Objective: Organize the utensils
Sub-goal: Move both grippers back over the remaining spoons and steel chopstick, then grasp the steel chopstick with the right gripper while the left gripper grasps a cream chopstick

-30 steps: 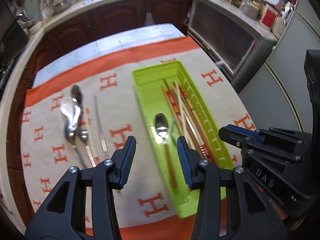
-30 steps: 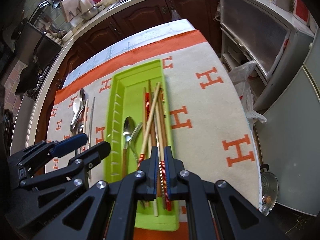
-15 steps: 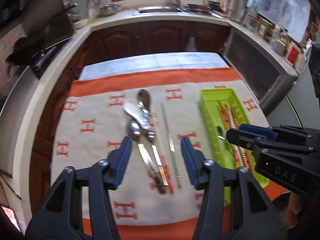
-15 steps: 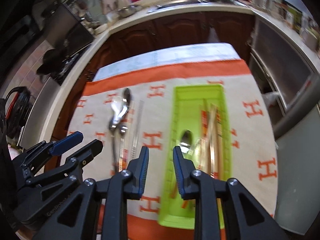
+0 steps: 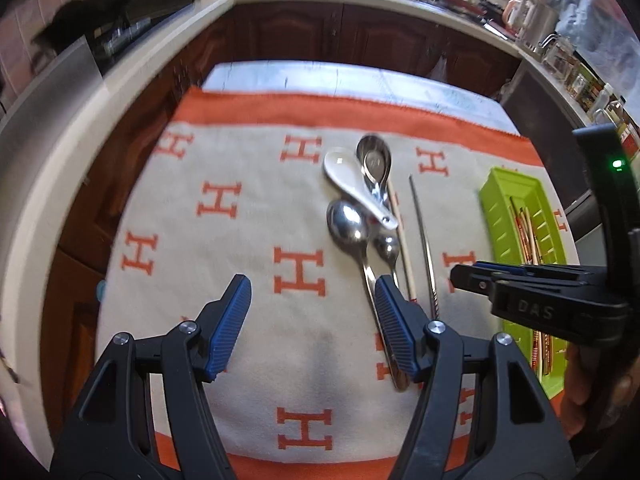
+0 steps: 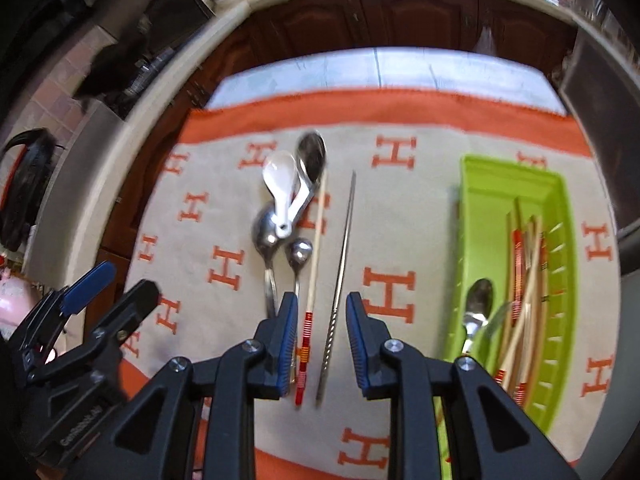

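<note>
A green utensil tray (image 6: pixel 472 208) on the right of the cloth holds several chopsticks (image 6: pixel 520 280) and a metal spoon (image 6: pixel 478 304); it also shows in the left wrist view (image 5: pixel 504 200). Loose on the cloth lie a white ceramic spoon (image 6: pixel 280 184), several metal spoons (image 6: pixel 264 236), a wooden chopstick (image 6: pixel 314 264) and a metal chopstick (image 6: pixel 340 280). My right gripper (image 6: pixel 322 340) is open and empty, with the metal chopstick's near end between its fingers. My left gripper (image 5: pixel 312 316) is open and empty, left of the spoons (image 5: pixel 348 224).
The table carries a beige cloth (image 5: pixel 224 240) with orange H marks and an orange border. Dark wooden cabinets (image 5: pixel 320 36) and a pale counter (image 5: pixel 60 152) curve around the far side and left. Kitchen items crowd the counter at the far right (image 5: pixel 560 56).
Both grippers have swung left, away from the green tray and over the loose utensils. My right gripper, shut a second ago, has opened. My left gripper has opened wider.
</note>
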